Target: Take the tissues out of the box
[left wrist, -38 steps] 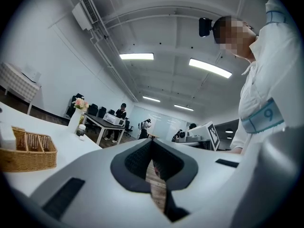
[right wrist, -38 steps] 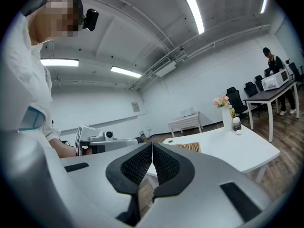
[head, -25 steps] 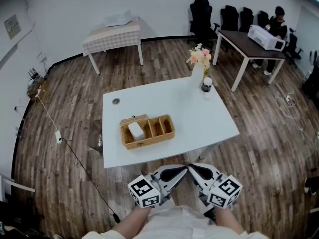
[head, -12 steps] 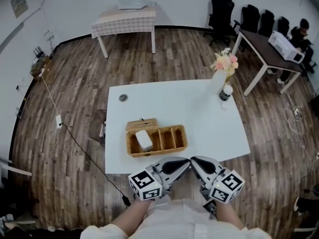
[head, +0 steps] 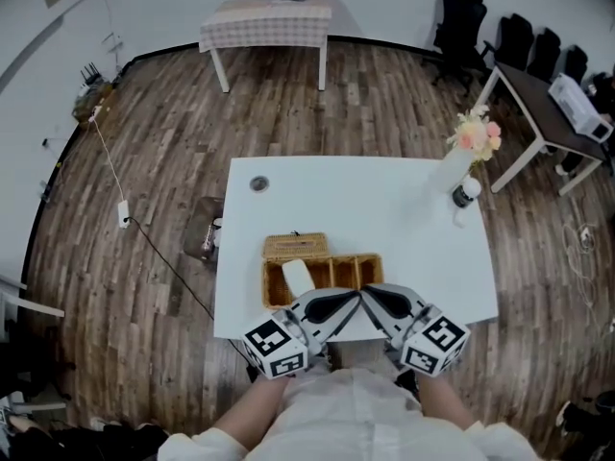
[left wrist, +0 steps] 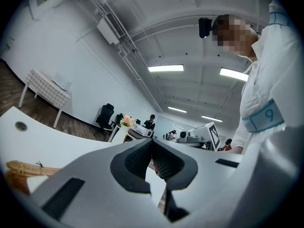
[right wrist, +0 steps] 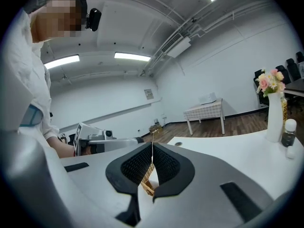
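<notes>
A wicker box [head: 327,269] with several compartments stands near the front edge of the white table [head: 384,219]. Its lid [head: 295,247] is tipped back over the left compartment, where a white tissue pack [head: 298,277] shows. My left gripper [head: 352,301] and right gripper [head: 371,299] hang side by side over the box's near rim, tips almost meeting. Both are shut with nothing between the jaws. The left gripper view has its shut jaws [left wrist: 152,142] and the box [left wrist: 19,167] at lower left. In the right gripper view the wicker [right wrist: 147,182] peeks out below the shut jaws [right wrist: 152,145].
A white vase of pink flowers [head: 463,154] and a small dark bottle [head: 466,193] stand at the table's far right corner. A round cable hole [head: 258,183] is at the far left. A bag [head: 204,238] and a cable lie on the floor left of the table.
Both grippers have come forward from in front of the table to over its near edge, and now cover the front of the wicker box. Jaws stayed shut.
</notes>
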### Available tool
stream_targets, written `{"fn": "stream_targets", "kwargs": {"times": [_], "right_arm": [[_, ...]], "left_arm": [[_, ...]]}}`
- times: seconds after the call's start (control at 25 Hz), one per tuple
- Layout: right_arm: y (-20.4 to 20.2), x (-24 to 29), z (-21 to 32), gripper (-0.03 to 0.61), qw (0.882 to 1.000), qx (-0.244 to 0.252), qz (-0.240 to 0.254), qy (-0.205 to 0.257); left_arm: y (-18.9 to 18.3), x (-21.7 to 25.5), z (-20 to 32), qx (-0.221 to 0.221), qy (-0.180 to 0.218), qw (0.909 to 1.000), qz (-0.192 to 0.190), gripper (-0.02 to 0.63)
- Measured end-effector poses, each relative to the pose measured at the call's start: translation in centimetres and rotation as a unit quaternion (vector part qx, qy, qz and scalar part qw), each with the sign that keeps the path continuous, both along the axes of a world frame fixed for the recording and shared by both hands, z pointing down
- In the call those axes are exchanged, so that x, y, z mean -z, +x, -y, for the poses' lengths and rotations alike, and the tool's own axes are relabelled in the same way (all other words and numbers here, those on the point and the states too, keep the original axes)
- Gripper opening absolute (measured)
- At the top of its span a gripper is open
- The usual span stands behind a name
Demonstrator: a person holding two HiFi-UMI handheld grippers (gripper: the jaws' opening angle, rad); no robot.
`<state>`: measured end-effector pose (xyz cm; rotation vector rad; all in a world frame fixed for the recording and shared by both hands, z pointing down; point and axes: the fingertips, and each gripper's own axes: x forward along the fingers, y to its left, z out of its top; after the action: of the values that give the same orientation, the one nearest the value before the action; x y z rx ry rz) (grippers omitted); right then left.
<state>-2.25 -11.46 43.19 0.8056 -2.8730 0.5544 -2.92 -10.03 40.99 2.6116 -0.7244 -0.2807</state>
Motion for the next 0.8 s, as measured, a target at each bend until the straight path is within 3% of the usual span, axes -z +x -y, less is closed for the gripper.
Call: {"fn": "stream_targets", "kwargs": {"times": [0.44, 0.68, 0.8], "right_arm": [[-1.7, -0.6, 2.2, 0.034, 0.997, 0.074, -0.012, -0.012], [-2.1, -0.9, 3.3, 0.034, 0.994, 0.105, -0.013, -0.015], [-2.6, -1.4, 3.6, 0.034, 0.992, 0.121, -0.014, -0.012]], "left_arm": [[-1.4, -0.6, 2.2, 0.073, -0.019, 0.9970, 0.016, 0.002], [-1.6, -0.8, 3.3, 0.105, -0.015, 0.9933, 0.048, 0.002], [-2.1, -1.6, 3.6, 0.115, -0.009, 0.9898, 0.083, 0.003]]}}
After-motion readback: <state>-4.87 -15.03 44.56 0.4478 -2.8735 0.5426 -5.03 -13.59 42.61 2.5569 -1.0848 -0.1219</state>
